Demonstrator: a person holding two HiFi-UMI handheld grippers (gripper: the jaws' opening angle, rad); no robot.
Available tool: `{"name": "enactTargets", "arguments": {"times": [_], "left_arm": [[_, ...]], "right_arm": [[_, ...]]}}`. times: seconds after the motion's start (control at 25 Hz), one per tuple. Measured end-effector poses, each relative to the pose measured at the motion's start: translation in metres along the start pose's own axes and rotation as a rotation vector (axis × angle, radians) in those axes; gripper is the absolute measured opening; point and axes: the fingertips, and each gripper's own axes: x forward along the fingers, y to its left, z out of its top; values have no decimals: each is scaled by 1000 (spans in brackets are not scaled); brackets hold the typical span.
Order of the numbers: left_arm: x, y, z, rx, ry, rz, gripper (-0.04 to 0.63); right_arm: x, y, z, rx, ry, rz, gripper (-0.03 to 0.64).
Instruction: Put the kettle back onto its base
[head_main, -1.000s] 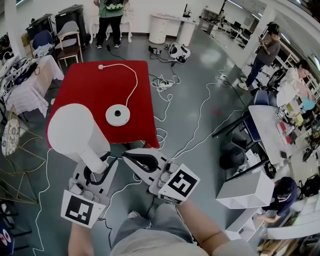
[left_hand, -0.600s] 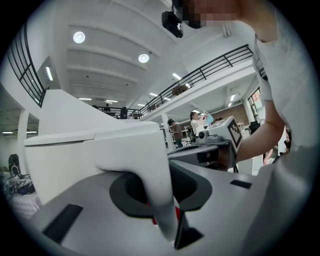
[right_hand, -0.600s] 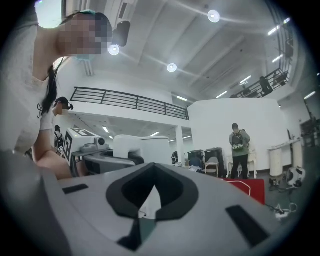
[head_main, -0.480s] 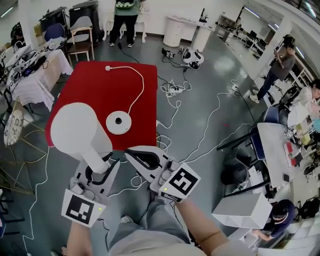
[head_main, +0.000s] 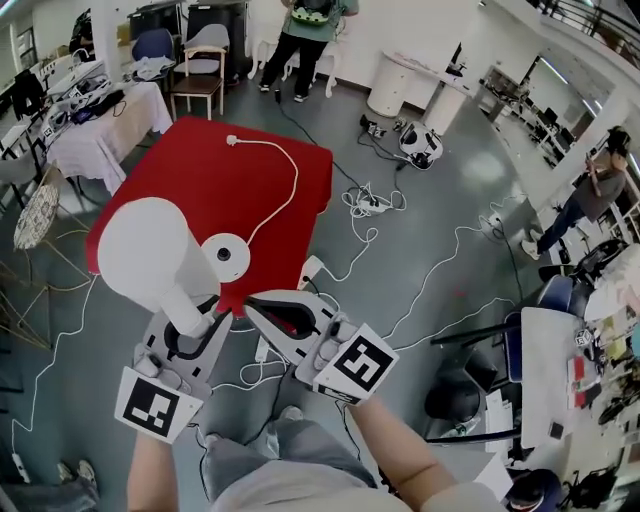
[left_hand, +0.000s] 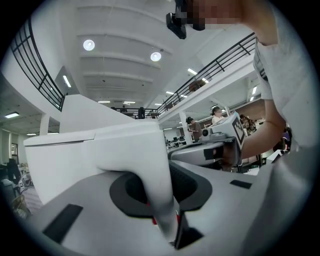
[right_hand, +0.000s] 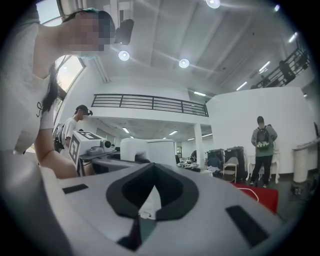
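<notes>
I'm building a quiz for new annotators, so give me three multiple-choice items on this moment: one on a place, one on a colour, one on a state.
1. Where does the base sit?
A on the red table
B on a shelf
C in a drawer

2. What colour is the base's cord?
A black
B white
C blue

3. What are the left tongs doing?
A standing open, empty
B gripping the kettle by its handle
C pinching the cord

Answers:
1 A: the round base lies on the red cloth.
2 B: the cord shows white against the red.
3 B: the left gripper view shows the handle clamped between the jaws.
</notes>
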Motion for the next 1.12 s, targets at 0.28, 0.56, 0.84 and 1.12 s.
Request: {"name": "enactTargets", "arguments": {"times": [0.28,0.56,0.84,1.12], "left_arm": [[27,-9,-6,7,5,42,80],[52,-2,-25,17,13,11,80],[83,21,-56,-11,1,-39,80],[116,39,-87,-11,5,-93,80]], "right_arm": [[-21,-20,-8,14,-4,47,8],[-14,-35,-17,36,-7,40,8],[0,-60,-35,44,19,-3,8],[15,-87,-53,55,44,-43,8]]}}
